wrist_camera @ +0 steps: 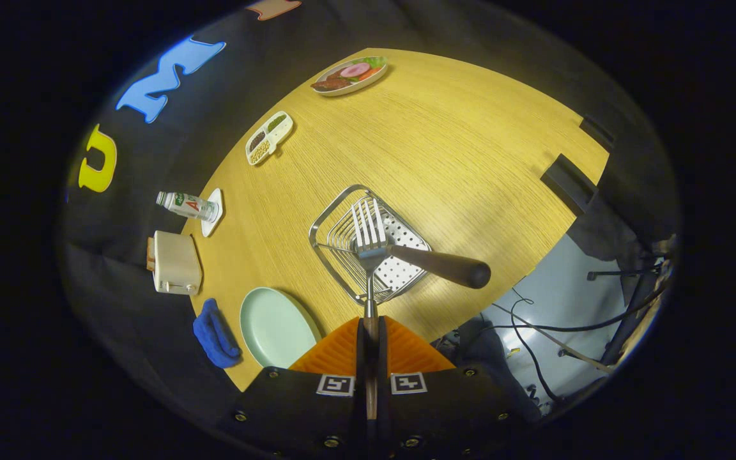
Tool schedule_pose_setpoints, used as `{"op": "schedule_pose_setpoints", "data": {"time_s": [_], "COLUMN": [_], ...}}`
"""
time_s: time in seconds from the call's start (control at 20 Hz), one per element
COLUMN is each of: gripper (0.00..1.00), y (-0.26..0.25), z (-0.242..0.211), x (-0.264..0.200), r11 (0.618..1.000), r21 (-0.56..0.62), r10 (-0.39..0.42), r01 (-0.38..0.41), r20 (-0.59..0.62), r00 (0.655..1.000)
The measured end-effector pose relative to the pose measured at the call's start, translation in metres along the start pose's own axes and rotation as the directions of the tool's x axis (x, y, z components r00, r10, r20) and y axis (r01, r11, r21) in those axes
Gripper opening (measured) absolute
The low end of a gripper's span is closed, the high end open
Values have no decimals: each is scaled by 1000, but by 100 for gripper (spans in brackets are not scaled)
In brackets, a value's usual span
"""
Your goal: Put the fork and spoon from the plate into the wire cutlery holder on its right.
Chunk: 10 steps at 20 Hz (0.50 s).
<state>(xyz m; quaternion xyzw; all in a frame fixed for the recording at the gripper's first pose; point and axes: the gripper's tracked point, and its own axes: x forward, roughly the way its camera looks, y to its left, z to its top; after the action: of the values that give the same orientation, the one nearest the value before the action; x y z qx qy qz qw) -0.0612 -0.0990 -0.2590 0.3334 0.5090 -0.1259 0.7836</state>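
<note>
Gripper view: we hold the fork [368, 246] by its handle, the gripper [371, 332] closed tight on it, tines pointing away over the wire cutlery holder [342, 223] so it can drop in. A dark-handled utensil [444, 267], likely the spoon, already lies in that holder. Left of the holder, the pale green plate [275, 326] sits bare, a blue cloth [214, 335] beside it.

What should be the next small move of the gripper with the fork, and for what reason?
Probably lower the fork into the wire cutlery holder, then open. The gripper is shut on the fork, whose tines hang above the holder, where a dark-handled utensil already rests. The plate is bare.
</note>
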Motion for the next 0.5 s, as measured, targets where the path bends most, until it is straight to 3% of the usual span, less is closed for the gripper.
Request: {"op": "schedule_pose_setpoints", "data": {"time_s": [0.25, 0.4, 0.5], "gripper": [9, 19, 61], "y": [4, 8, 9], "z": [6, 10, 14], "x": [-1, -1, -1], "r11": [1000, 1000, 1000], "r21": [7, 2, -12], "r10": [15, 22, 19], "r01": [-16, -22, -18], "r20": [16, 40, 55], "r00": [1000, 999, 998]}}
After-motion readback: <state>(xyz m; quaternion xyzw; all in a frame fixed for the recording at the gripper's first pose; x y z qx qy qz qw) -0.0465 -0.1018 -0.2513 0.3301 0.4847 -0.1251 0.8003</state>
